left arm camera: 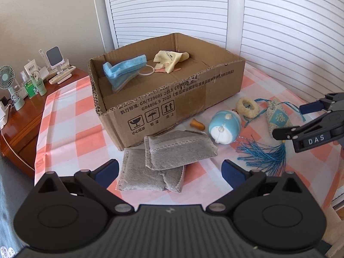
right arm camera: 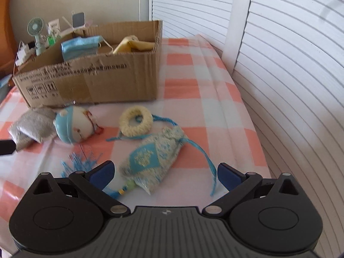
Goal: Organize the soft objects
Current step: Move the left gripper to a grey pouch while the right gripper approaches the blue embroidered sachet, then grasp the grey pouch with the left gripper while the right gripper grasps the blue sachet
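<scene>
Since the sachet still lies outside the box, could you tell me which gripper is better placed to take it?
The right gripper: its open fingers already flank the blue sachet, while the left gripper faces the grey pouches.

L gripper (left arm camera: 169,173) jaws spread wide, empty — R gripper (right arm camera: 164,173) likewise, both angled down, well apart.

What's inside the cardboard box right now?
In the cardboard box: a blue face mask and a yellow cloth. The near wall hides part of the floor.
</scene>
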A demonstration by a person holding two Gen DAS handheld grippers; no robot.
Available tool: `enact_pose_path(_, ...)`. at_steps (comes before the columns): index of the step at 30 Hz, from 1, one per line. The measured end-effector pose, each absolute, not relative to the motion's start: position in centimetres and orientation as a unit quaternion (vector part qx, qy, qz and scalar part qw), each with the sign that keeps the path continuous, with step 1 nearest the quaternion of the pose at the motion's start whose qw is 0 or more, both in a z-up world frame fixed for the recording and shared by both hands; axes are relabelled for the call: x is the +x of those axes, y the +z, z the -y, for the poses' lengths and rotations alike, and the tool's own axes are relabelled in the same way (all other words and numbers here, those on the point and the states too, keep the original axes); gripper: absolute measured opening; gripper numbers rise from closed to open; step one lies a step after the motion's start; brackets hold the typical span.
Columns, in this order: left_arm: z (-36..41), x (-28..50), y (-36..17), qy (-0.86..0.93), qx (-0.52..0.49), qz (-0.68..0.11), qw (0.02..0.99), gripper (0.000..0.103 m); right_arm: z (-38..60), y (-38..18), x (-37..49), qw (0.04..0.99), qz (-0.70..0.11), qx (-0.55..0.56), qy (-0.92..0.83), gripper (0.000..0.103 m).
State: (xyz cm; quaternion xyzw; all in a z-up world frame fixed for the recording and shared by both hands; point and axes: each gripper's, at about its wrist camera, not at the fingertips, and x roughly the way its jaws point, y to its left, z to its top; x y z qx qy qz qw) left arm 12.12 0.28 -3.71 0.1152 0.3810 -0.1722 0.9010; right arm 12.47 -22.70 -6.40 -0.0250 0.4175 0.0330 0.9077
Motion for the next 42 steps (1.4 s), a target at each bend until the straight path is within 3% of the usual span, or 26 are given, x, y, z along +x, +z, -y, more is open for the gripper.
enact_pose_path(31,3.5,17.8,-7.5,-0.146,0.104,-0.423,0.888,0.101,22.8,-8.2,12.0,0.921,-0.386,-0.037,0.041,0.103)
enact_pose_path(34,3.5,17.8,-7.5,-0.145,0.100,-0.418,0.891,0.096,22.8,-8.2,11.9,0.922,-0.383,-0.038,0.042,0.103)
enact_pose_path(36,3.5,17.5,-7.4,-0.150,0.104,-0.412,0.893,0.084,22.8,-8.2,11.9,0.922,-0.383,-0.039,0.043,0.103)
enact_pose_path(42,2.9,16.9,-6.8,-0.154,0.106,-0.401,0.897,0.067,22.8,-8.2,11.8,0.922,-0.383,-0.040,0.044,0.103)
